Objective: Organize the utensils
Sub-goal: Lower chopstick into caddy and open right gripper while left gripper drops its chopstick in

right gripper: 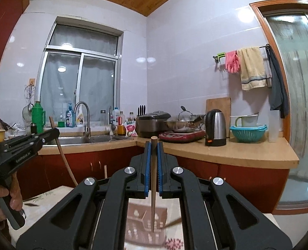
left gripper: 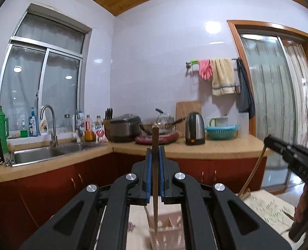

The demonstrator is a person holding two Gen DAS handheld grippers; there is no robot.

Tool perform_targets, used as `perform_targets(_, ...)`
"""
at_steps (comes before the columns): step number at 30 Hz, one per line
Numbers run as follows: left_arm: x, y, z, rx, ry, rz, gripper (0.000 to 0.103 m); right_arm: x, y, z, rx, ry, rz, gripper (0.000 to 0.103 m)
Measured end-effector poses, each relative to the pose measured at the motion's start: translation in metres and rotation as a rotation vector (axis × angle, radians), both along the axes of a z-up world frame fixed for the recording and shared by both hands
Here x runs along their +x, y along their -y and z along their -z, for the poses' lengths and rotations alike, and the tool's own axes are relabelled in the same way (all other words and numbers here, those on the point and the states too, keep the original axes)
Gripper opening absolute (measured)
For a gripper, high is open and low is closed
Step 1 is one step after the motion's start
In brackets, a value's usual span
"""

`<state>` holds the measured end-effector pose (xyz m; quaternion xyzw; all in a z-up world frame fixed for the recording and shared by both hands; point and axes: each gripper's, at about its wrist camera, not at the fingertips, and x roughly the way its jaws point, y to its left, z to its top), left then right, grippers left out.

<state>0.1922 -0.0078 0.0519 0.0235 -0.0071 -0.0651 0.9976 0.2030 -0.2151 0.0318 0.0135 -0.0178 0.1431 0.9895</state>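
My left gripper (left gripper: 155, 152) is shut on a dark wooden chopstick (left gripper: 155, 179) held upright; its lower tip reaches into a pale slotted utensil holder (left gripper: 168, 235) on the table below. My right gripper (right gripper: 153, 146) is shut on a lighter wooden chopstick (right gripper: 153, 187), also upright, its tip over a brown slotted holder (right gripper: 147, 227). Each gripper shows in the other's view: the right one at the right edge (left gripper: 279, 145), the left one at the left edge (right gripper: 49, 134), each with its stick hanging down.
A table with a floral cloth (left gripper: 268, 210) lies under both grippers. Beyond are red cabinets, a counter (right gripper: 227, 152) with sink (left gripper: 39, 154), rice cooker (left gripper: 124, 129), wok, kettle (right gripper: 215, 128) and teal basket (right gripper: 247, 133). A sliding door is at right.
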Motion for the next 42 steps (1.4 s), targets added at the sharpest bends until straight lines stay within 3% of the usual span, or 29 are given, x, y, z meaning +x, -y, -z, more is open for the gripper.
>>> perform_targets(5, 0.031, 0.003, 0.000, -0.012, 0.013, -0.004, 0.007, 0.035, -0.004, 0.011, 0.014, -0.016, -0.005, 0.006)
perform_targets(10, 0.057, 0.008, 0.023, -0.008, -0.035, -0.004, 0.007, 0.059, -0.009, 0.034, 0.013, -0.067, -0.003, 0.006)
perform_targets(19, 0.088, 0.008, 0.088, 0.011, -0.224, -0.002, 0.008, 0.076, -0.017, 0.082, -0.022, -0.196, -0.018, 0.006)
perform_targets(21, 0.087, 0.007, 0.093, 0.015, -0.238, -0.004, 0.013, 0.074, -0.018, 0.086, -0.028, -0.210, -0.022, 0.007)
perform_targets(23, 0.084, 0.006, 0.098, 0.020, -0.247, -0.012, 0.035, 0.072, -0.018, 0.088, -0.028, -0.217, -0.025, 0.009)
perform_targets(27, 0.076, 0.003, 0.100, 0.024, -0.250, -0.025, 0.046, 0.063, -0.017, 0.088, -0.027, -0.217, -0.022, 0.022)
perform_targets(32, 0.061, 0.001, 0.094, 0.039, -0.229, -0.044, 0.068, 0.039, -0.014, 0.078, -0.033, -0.188, -0.012, 0.030)
perform_targets(37, 0.036, -0.003, 0.096, 0.035, -0.248, -0.047, 0.073, 0.007, -0.008, 0.079, -0.032, -0.198, -0.007, 0.032)
perform_targets(42, 0.008, -0.007, 0.111, 0.035, -0.290, -0.071, 0.073, -0.028, -0.003, 0.098, -0.052, -0.237, 0.013, 0.032)
